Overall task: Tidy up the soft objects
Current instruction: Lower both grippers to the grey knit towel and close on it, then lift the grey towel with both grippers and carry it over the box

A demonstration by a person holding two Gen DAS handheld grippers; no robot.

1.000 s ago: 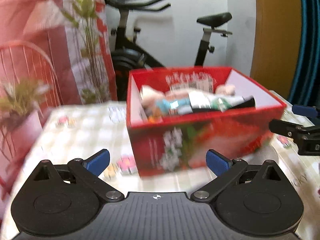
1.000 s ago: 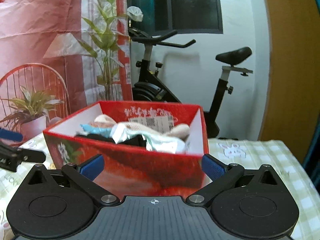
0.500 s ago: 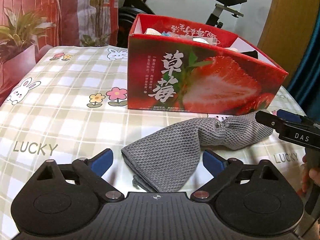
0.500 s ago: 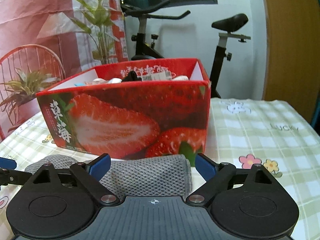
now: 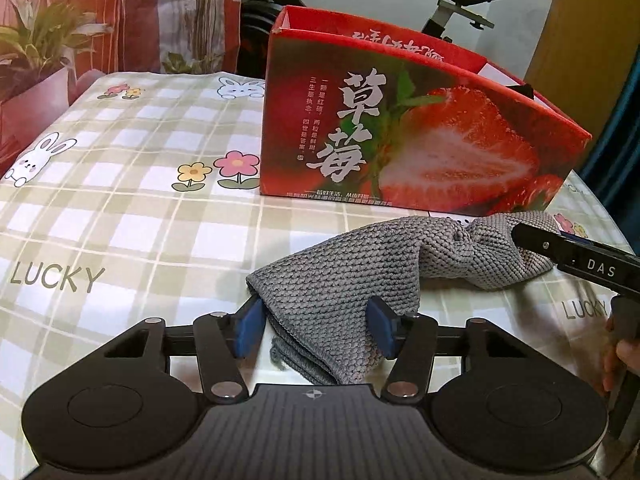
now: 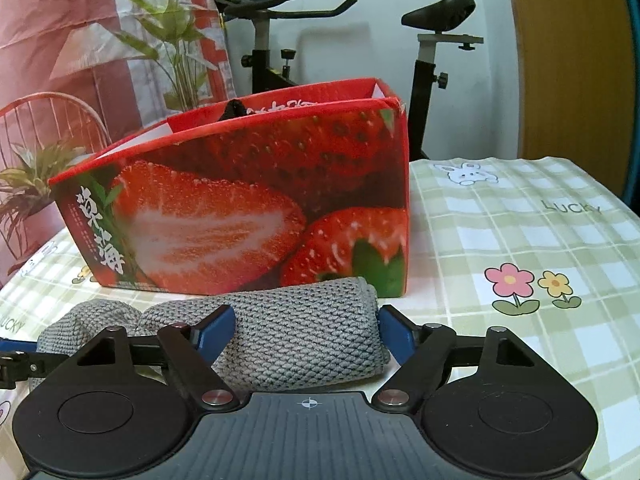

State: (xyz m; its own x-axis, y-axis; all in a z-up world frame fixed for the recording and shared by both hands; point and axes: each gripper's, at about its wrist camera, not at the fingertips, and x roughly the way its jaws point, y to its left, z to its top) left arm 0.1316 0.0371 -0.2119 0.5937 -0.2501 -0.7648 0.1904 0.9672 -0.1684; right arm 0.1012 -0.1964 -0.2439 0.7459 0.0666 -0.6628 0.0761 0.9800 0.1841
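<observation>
- Grey cloth (image 5: 360,280) lies on the tablecloth (image 5: 132,216) just in front of the strawberry box (image 5: 404,140), bunched and twisted along its length.
- Left gripper (image 5: 318,330) straddles the cloth's near left end; blue pads (image 5: 249,330) sit on either side of the folded corner, jaws partly closed. Right pad touches the fabric, left pad is at its edge; firm pinch or not, cannot tell.
- Right gripper (image 6: 306,332) straddles the cloth's (image 6: 288,344) other end, a thick rolled part. Jaws about half open, blue fingertips (image 6: 394,334) right at the roll's sides; clamped or only touching, cannot tell.
- Left view only: right gripper's (image 5: 576,260) black finger, marked DAS, reaching in from the right over the cloth's far end, with a bit of the holding hand (image 5: 624,360) at the frame edge; box front with large white Chinese characters.
- Right view only: box's (image 6: 256,200) short end and corner, a black item (image 6: 234,110) poking above its rim, exercise bike (image 6: 424,60) behind, left gripper's tip (image 6: 18,354) at the far left edge.
- Cloth: coarse waffle-knit, soft, matte, layered at the left corner.
- Box: glossy red cardboard, rectangular, open top, strawberry print.
- Tablecloth: green-and-white check with bunnies, flowers, the word LUCKY.
- Potted plant (image 5: 36,56) at far left past the table edge.
</observation>
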